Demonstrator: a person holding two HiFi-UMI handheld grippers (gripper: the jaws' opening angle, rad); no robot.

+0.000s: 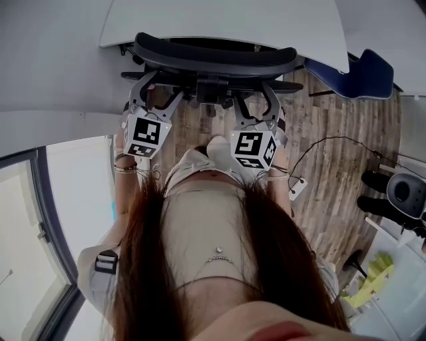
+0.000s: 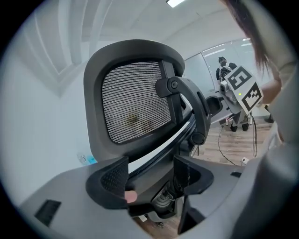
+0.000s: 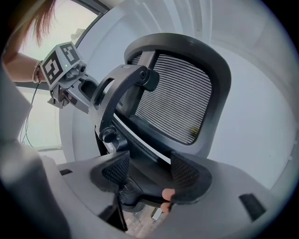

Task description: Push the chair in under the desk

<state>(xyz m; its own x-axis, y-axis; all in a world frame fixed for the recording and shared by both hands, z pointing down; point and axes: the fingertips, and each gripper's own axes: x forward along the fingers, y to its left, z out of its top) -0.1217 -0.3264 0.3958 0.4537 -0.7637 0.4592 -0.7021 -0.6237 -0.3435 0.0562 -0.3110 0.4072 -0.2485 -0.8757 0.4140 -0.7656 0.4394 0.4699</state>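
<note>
Left tongs [image 2: 152,172] and right tongs [image 3: 150,172]: both spread, each straddling the chair [image 1: 213,58] at its lower back frame, no pinch evident; backrest at the near edge of the bench [image 1: 226,20], seat apparently beneath it; push judged nearly complete, a final nudge perhaps remaining.

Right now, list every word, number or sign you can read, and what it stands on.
None readable.
The cube on the left gripper and the cube on the right gripper show only square black-and-white patterns.
A small blue patch beside the chair is too blurred.
</note>
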